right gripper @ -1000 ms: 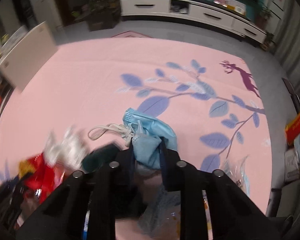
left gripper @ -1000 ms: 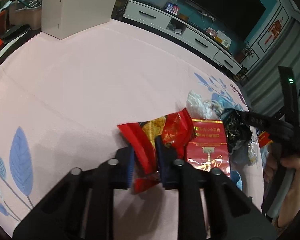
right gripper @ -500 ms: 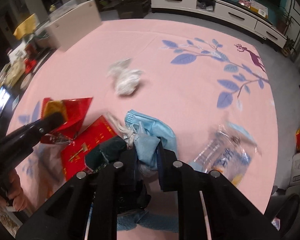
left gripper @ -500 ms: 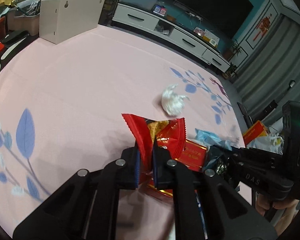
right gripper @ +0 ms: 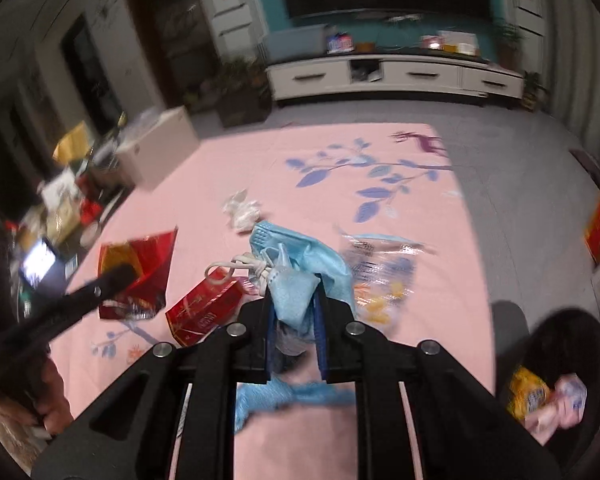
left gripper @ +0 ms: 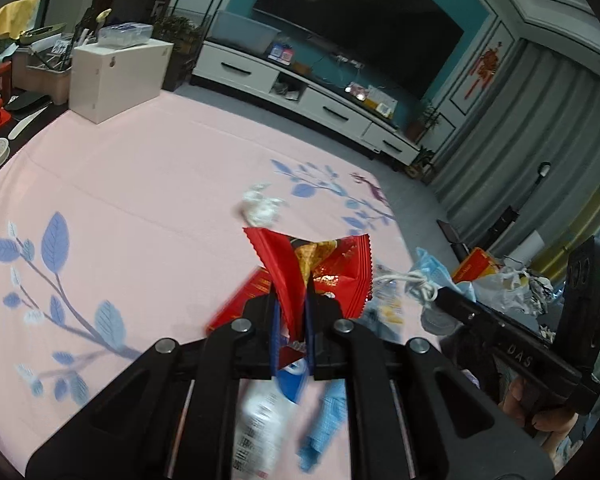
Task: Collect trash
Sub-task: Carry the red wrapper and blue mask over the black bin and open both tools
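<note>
A: So, carry step. Left claw [left gripper: 291, 312] pinched tight on the red snack wrapper [left gripper: 320, 264], wrapper fanning up out of the jaws, clear of the pink mat [left gripper: 140, 184].

B: Right claw [right gripper: 294, 308]?

A: Clamped on the crumpled blue face mask [right gripper: 300, 264], white ear loop [right gripper: 236, 266] dangling off its left side. Both loads airborne.

B: Still lying on the mat?

A: Red carton [right gripper: 204, 308] just left of the right claw and below it; crumpled white tissue [right gripper: 242, 212] further ahead; clear printed bag [right gripper: 380, 276] just right of the mask.

B: Next move?

A: Probably swinging both loads toward the black bin [right gripper: 560, 368], low and right of the right claw, already holding a yellow packet [right gripper: 530, 396]. Calls for reaching over the rim before loosening either grip. Mask loop likely to snag; wrapper light, apt to flutter wide.
</note>
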Tool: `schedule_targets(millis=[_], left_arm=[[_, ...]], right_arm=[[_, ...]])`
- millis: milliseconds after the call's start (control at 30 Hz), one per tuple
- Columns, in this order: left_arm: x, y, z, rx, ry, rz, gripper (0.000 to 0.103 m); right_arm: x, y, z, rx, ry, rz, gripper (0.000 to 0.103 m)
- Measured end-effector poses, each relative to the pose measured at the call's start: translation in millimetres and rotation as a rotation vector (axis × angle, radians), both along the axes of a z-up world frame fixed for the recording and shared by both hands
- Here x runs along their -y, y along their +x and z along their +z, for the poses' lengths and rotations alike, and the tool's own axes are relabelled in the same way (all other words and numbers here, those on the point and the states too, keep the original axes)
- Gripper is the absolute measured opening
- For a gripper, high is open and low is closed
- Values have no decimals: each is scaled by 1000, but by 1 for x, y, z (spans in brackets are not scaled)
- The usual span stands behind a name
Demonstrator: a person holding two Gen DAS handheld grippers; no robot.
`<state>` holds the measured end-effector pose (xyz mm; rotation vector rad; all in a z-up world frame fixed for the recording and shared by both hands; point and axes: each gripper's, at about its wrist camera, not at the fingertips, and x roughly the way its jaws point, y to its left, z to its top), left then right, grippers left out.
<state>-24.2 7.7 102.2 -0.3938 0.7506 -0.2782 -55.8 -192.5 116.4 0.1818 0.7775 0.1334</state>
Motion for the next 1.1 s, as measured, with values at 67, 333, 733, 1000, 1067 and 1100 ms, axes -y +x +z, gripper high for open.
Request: schedule_targets(millis=[67, 333, 733, 1000, 1067, 1100], left_arm=[[14, -11, 6, 14, -2, -14, 11], [79, -45, 29, 81, 32, -87, 11], [195, -74, 52, 139, 44, -283, 12], [275, -85, 33, 97, 75, -442, 12], [292, -86, 26, 78, 83, -480, 12], [298, -86, 24, 71, 86, -493, 12]], right_arm=[[12, -13, 6, 24, 12, -32, 17], [61, -66, 36, 157, 43, -228, 17], [152, -130, 58, 270, 57, -519, 17], [200, -154, 42, 232, 61, -691, 18], [207, -157, 37, 210, 60, -715, 18], [211, -160, 34, 198, 59, -725, 18]])
